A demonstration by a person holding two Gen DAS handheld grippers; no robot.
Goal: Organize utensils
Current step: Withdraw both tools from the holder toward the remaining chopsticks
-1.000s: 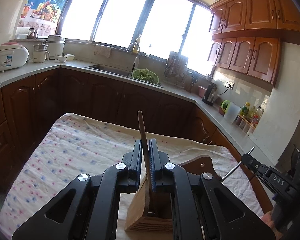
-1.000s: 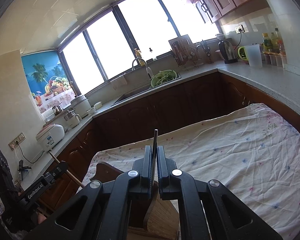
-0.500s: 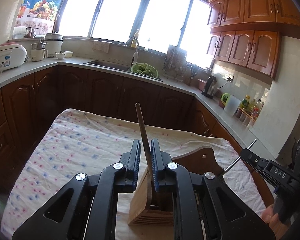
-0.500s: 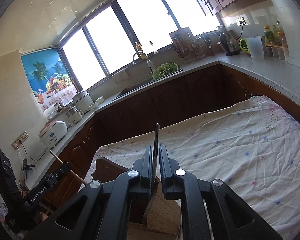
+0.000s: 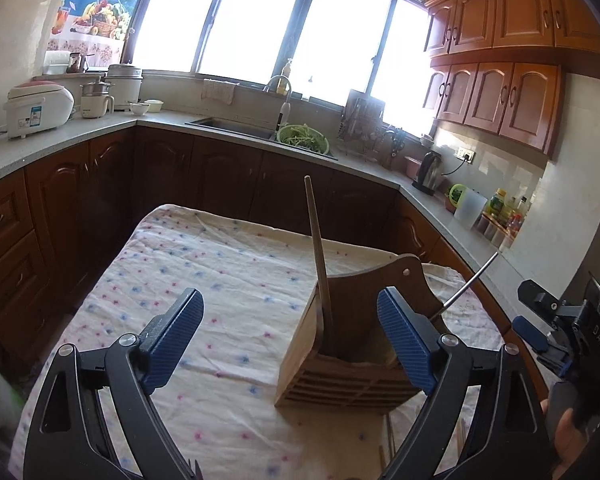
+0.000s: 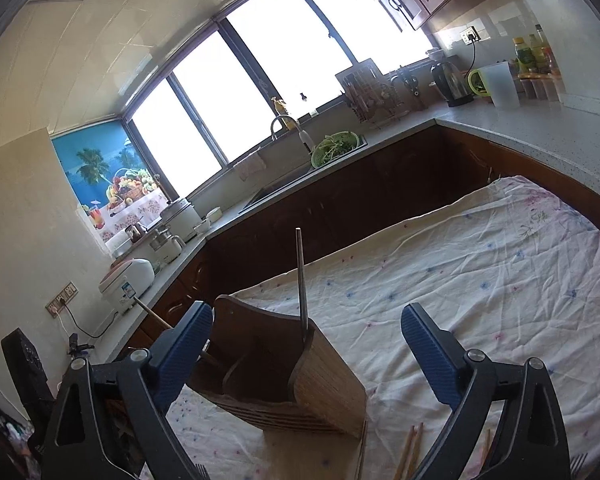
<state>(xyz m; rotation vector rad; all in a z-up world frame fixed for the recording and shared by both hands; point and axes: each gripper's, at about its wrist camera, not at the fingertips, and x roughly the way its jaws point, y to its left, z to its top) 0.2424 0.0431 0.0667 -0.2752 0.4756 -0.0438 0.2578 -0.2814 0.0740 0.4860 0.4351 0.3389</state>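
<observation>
Both grippers' jaws have just opened wide, letting go: left gripper (image 5: 289, 338) off the wooden stick (image 5: 318, 256), right gripper (image 6: 306, 346) off the metal one (image 6: 301, 280) (perhaps chopsticks), both now standing in the holder (image 6: 324, 392).

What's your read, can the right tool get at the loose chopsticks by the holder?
Probably yes. The right tool has just been opening, gripping nothing, and the chopsticks lie uncovered on the cloth close under it, beside the holder.
</observation>
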